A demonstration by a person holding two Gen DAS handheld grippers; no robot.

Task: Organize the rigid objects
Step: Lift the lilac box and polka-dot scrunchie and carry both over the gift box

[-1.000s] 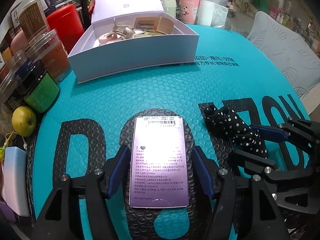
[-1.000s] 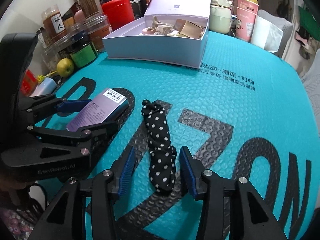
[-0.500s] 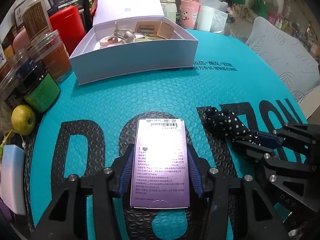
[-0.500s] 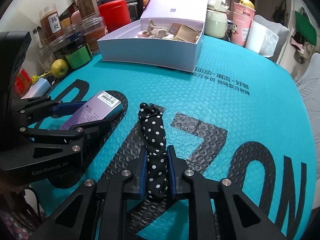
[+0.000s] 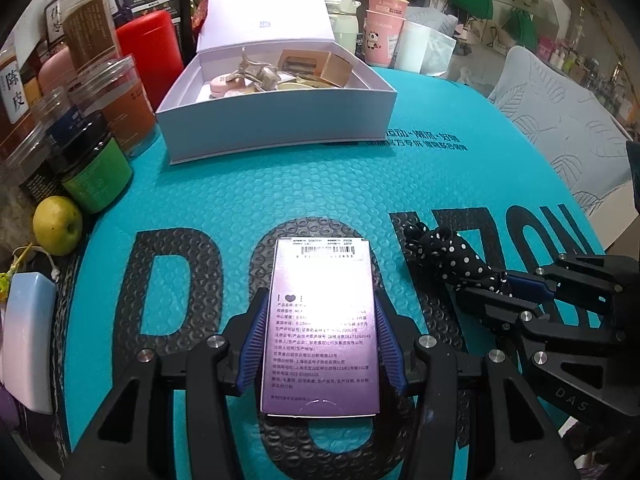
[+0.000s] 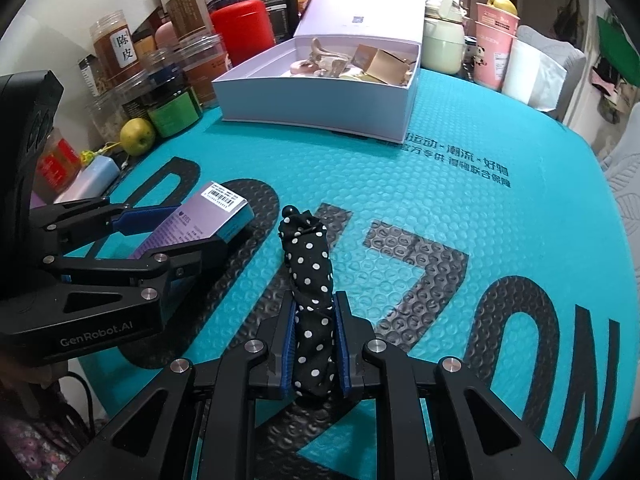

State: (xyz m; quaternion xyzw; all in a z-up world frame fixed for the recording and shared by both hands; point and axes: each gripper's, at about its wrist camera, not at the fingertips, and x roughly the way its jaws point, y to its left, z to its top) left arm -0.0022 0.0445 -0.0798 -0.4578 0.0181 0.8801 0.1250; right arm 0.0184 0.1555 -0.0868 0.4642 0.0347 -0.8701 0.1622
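Teal bubble mat (image 5: 304, 184) covers the table; on it an open white box (image 5: 280, 128), a purple carton (image 5: 322, 328), a polka-dot cloth (image 6: 310, 280)
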